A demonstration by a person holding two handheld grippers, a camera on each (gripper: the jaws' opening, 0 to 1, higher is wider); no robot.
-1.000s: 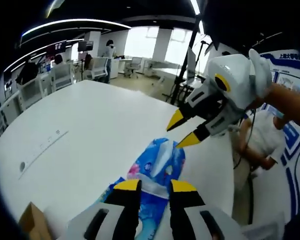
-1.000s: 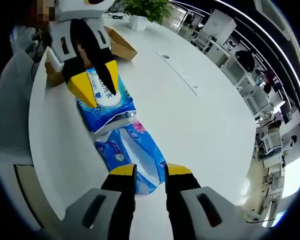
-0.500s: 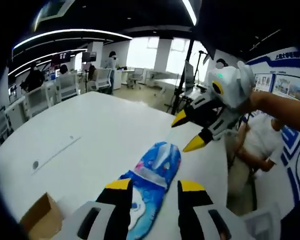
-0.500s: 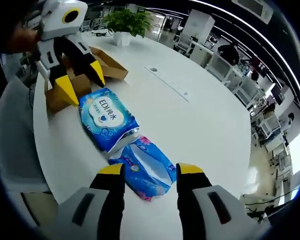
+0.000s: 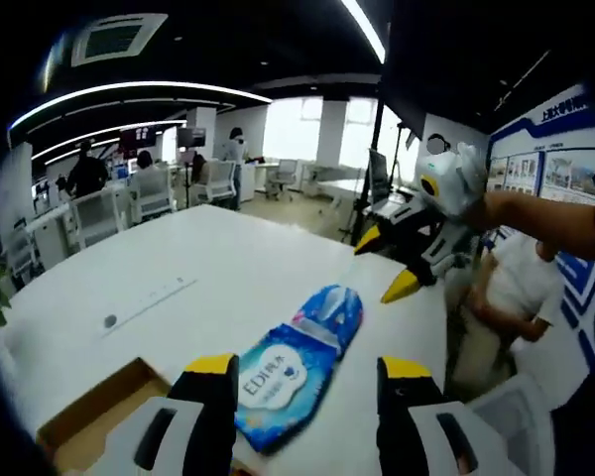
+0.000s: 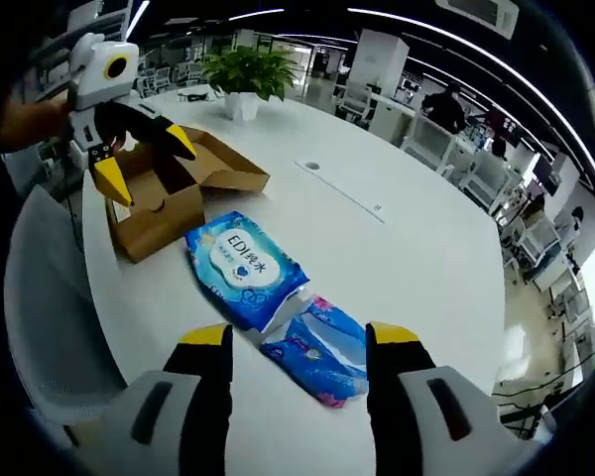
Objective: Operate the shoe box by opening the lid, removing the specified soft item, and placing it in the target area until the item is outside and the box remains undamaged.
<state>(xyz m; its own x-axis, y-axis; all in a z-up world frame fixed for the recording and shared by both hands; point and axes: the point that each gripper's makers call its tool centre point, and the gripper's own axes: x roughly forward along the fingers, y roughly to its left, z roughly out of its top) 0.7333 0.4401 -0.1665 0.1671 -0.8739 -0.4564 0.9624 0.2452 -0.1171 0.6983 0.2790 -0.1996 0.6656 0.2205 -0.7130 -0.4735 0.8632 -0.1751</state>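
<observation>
Wipes pack (image 6: 246, 266) noted at 12 o'clock off right gripper (image 6: 297, 342), long axis toward box (image 6: 164, 203). Both grippers seen empty, jaws apart; left gripper (image 6: 139, 159) raised over box.

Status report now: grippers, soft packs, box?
Both grippers, left and right, open, empty. Two soft packs on table. Box open, nothing blocking.
</observation>
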